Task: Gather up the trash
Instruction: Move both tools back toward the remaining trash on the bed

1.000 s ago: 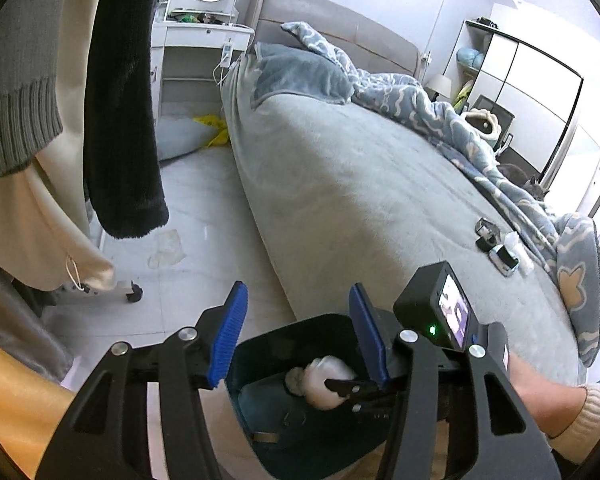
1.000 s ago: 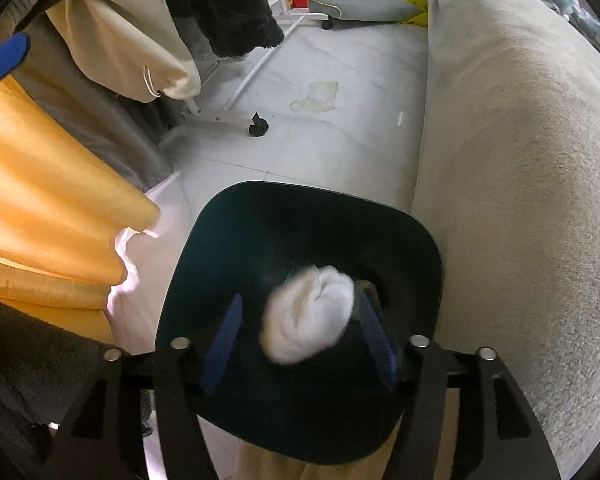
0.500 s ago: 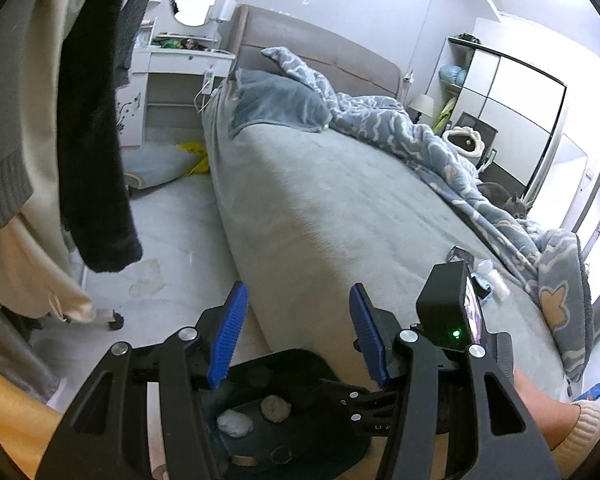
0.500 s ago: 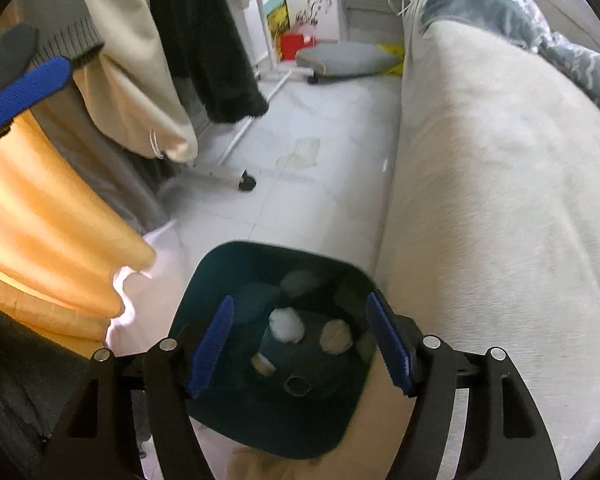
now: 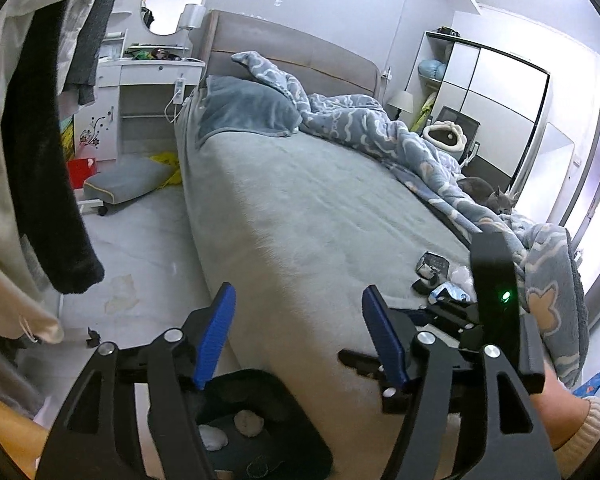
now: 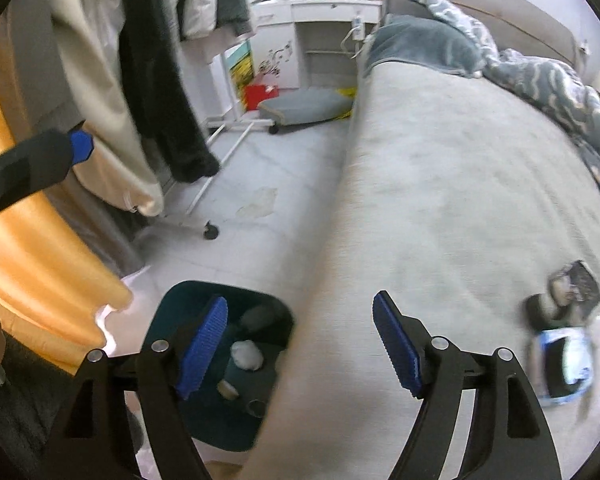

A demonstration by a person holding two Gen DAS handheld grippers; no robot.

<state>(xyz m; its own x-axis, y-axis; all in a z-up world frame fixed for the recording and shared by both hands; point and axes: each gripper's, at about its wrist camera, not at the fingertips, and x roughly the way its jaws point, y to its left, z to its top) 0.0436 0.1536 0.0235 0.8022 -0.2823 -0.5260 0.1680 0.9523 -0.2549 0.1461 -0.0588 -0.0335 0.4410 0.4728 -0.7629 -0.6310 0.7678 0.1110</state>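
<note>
Dark teal bin (image 6: 220, 364) on the pale floor (image 6: 284, 184), hard against the near left side of the bed (image 6: 460, 200), open-topped. Inside: one white paper wad (image 6: 247, 354), a second duller wad (image 6: 227, 389) nearer, a small ring-shaped item beside them, identity unclear. Same bin seen low in the left wrist view (image 5: 260, 420), holding a white wad (image 5: 214, 436) and a grey one (image 5: 249, 422). More litter lying on the grey bedspread toward the near right: a dark crumpled wrapper (image 6: 572, 284), a blue-and-white packet (image 6: 564, 368), blurred; also in the left view a dark wrapper (image 5: 432, 266) and white scrap (image 5: 462, 276). Right gripper (image 6: 300, 344) above the bin's right edge and the bed's side, blue pads spread wide, jaws just been opening, nothing between them. Left gripper (image 5: 296, 336) over the bed's near corner, pads likewise spread, jaws just been opening, empty. Cream cuffed sleeve (image 5: 576, 436) at far right behind the right gripper's body. Hanging clothes (image 6: 148, 80) on a wheeled rack at left. Patterned blue blanket (image 5: 380, 128) bunched along the far right of the bed. Grey cushion (image 5: 128, 176) on the floor by a white dressing table (image 5: 152, 92).
</note>
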